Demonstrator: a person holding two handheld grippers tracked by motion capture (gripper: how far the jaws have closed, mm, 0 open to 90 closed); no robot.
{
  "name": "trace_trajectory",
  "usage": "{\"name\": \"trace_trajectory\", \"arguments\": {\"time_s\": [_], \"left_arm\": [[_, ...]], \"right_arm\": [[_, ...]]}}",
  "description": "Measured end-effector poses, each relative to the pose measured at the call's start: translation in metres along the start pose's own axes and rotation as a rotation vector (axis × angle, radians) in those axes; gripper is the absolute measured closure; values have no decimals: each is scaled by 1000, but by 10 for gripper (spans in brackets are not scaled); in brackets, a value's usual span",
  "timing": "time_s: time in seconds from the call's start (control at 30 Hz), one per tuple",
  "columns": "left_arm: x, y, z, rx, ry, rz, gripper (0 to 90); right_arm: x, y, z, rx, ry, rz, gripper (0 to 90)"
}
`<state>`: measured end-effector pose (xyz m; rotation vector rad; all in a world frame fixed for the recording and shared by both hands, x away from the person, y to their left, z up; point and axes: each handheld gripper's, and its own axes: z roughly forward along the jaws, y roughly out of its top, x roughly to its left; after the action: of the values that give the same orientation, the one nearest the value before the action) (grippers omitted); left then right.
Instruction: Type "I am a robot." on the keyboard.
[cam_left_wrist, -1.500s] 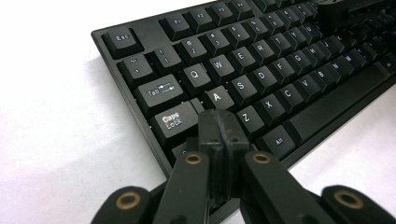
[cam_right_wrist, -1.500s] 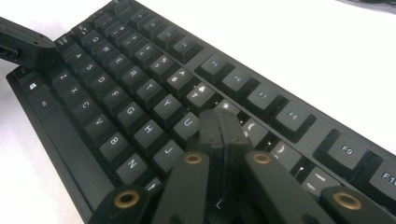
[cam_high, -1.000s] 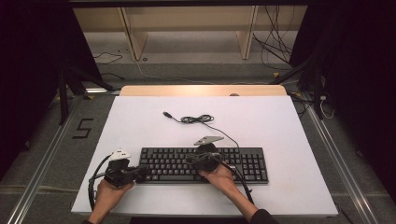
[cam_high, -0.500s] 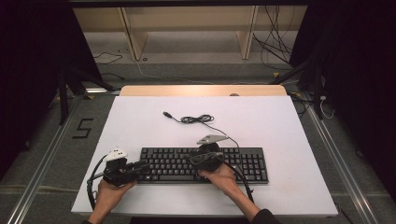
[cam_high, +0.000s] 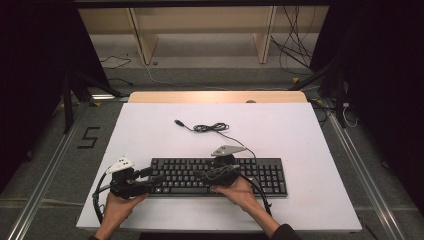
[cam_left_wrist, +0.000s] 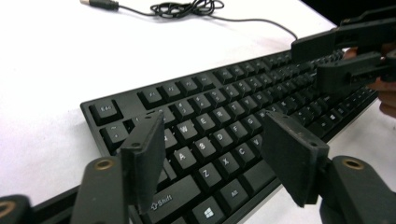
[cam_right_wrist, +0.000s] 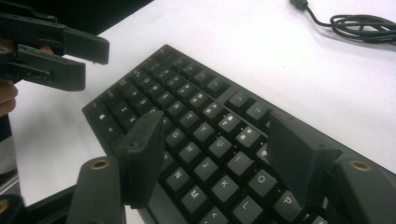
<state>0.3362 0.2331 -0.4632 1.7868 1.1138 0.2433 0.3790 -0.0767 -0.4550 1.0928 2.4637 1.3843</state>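
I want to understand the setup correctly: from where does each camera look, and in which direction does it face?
High view: sits above the person's side, looks forward and down on the table; forearms, hands, left hand-held gripper and right hand-held gripper show.
Left gripper view: rides the left hand-held gripper, looks along its open jaws over the keyboard.
Right gripper view: rides the right hand-held gripper, looks along its open jaws toward the keyboard's left end.
Shared: keyboard and coiled cable.

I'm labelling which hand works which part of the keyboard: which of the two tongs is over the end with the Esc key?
The left tongs, open over the keyboard at its Esc and Shift end. The right tongs hover nearer its middle, over the letter keys.
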Motion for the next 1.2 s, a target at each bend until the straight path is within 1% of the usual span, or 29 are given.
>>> {"name": "trace_trajectory", "arguments": {"time_s": [0.1,0.2,0.3,0.33,0.37,0.43,0.47,0.57,0.6,0.63,0.67,0.7,0.77,0.8,0.83,0.87,0.9,0.97,1.0,1.07,1.13,1.2], "left_arm": [[-1,0,-1,-21,-5,-3,372],[0,1,-2,-30,-7,-4,353],[-1,1,-3,-46,-11,-9,325],[-1,1,-3,-50,-11,-9,325],[-2,1,-3,-52,-11,-9,315],[-2,1,-3,-57,-16,-2,305],[-2,1,-4,-59,-17,-2,305],[-2,1,-4,-66,-20,1,295],[-2,1,-4,-69,-21,1,295],[-2,1,-4,-70,-21,1,292],[-2,1,-4,-71,-22,1,292],[-2,1,-4,-71,-22,1,291],[-2,1,-4,-71,-22,1,286],[-2,1,-4,-72,-22,0,282],[-2,1,-5,-71,-23,3,282],[-2,1,-5,-73,-23,3,281],[-2,2,-5,-75,-24,3,279],[-2,2,-5,-76,-23,3,277],[-2,2,-5,-76,-22,3,275],[-2,2,-5,-79,-20,2,274],[-2,2,-5,-84,-20,-1,274],[-2,1,-6,-86,-17,0,273]], "right_arm": [[1,0,0,-3,3,-4,368],[3,-1,-1,-2,11,-7,372],[7,-1,-3,-4,29,-20,420],[7,-1,-3,-4,29,-20,420],[9,-2,-4,-3,42,-26,442],[11,-3,-5,-4,54,-34,461],[11,-3,-5,-4,54,-34,461],[15,-5,-7,2,66,-47,508],[15,-5,-7,2,66,-47,508],[17,-6,-7,12,72,-52,548],[17,-6,-7,12,72,-52,548],[18,-6,-7,16,74,-55,571],[20,-8,-6,23,77,-65,628],[22,-10,-7,31,75,-68,684],[22,-10,-7,31,75,-68,684],[23,-10,-6,36,73,-69,705],[24,-12,-6,43,76,-75,747],[25,-12,-6,47,74,-78,763],[25,-14,-5,54,76,-85,798],[26,-14,-4,58,77,-86,811],[27,-17,-3,69,76,-92,853],[27,-17,-2,74,75,-94,865]]}}
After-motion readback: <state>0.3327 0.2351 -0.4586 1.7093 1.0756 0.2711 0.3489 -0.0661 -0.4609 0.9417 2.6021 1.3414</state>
